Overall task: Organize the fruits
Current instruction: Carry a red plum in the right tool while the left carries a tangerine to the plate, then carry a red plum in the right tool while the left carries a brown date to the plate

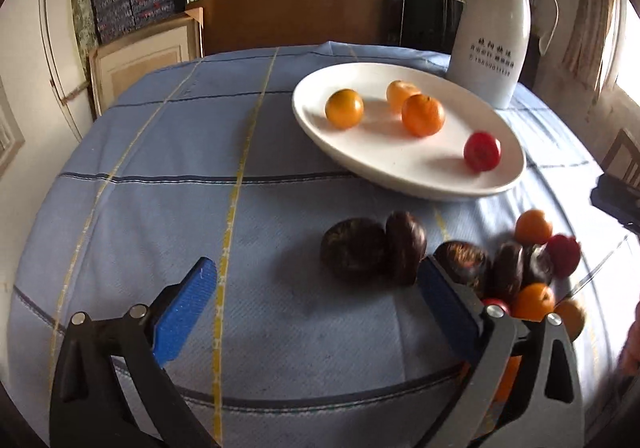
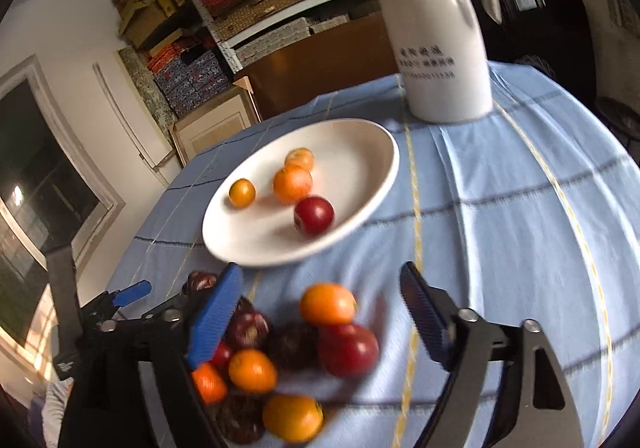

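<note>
A big white plate (image 1: 408,168) sits on a table with a blue checked cloth (image 1: 160,208). On the plate are three small oranges (image 1: 423,115) and one red fruit (image 1: 482,151). Behind the plate stands a tall white jug (image 1: 490,32) with dark writing on it. The left gripper (image 1: 316,292) is wide open and holds nothing. Its blue fingers (image 1: 184,312) hang just over the cloth. Two dark brown fruits (image 1: 376,246) lie side by side on the cloth between them, closer to the right finger. The right gripper (image 2: 320,312) is wide open too, and it holds nothing. Below it is a pile of fruit (image 2: 304,348) with orange, red and dark brown ones all touching. The pile is near the plate but not on it. The pile looks blurry, so I cannot tell how many fruits are in it. The left gripper also shows at the left edge of the right wrist view.
</note>
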Demonstrator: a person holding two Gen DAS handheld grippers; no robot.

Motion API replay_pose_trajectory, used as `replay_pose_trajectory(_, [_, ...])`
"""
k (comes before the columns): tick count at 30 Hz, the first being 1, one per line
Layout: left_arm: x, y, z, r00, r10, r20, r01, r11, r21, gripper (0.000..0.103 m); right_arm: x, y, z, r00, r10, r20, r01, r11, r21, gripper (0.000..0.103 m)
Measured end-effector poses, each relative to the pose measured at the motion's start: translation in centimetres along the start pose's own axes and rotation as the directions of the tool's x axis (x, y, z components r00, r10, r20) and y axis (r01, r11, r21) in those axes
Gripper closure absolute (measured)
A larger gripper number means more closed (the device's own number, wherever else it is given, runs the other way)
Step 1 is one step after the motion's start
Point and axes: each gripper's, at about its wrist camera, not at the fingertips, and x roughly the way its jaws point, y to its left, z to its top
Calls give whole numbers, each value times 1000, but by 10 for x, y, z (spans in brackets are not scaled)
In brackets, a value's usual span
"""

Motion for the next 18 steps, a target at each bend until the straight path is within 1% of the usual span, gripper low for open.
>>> replay_pose_trajectory(2, [0, -5, -3, 1000, 21, 7, -21, 1000, 19, 4, -6, -11, -2, 1000, 16, 4, -16, 999, 49, 16])
replay_pose_trajectory(6, [2, -13, -7, 999, 51, 14, -51, 997, 51, 4, -11, -22, -3, 1000, 28, 9, -29, 995, 98, 16])
replay_pose_trajectory(12, [11, -19, -2, 999, 36, -2, -36, 996, 76, 4, -7, -18, -4, 1000, 25, -12, -24, 996, 88, 15])
replay_pose_trajectory(16, [17, -22, 7, 1000, 29, 11, -29, 996, 79, 4, -5, -14, -5, 1000, 15, -21, -13, 997, 79, 15])
replay_pose_trajectory(18, [20, -24, 11, 999, 41, 18, -43, 995, 94, 4, -4, -14, -5, 1000, 11, -23, -9, 997, 76, 15])
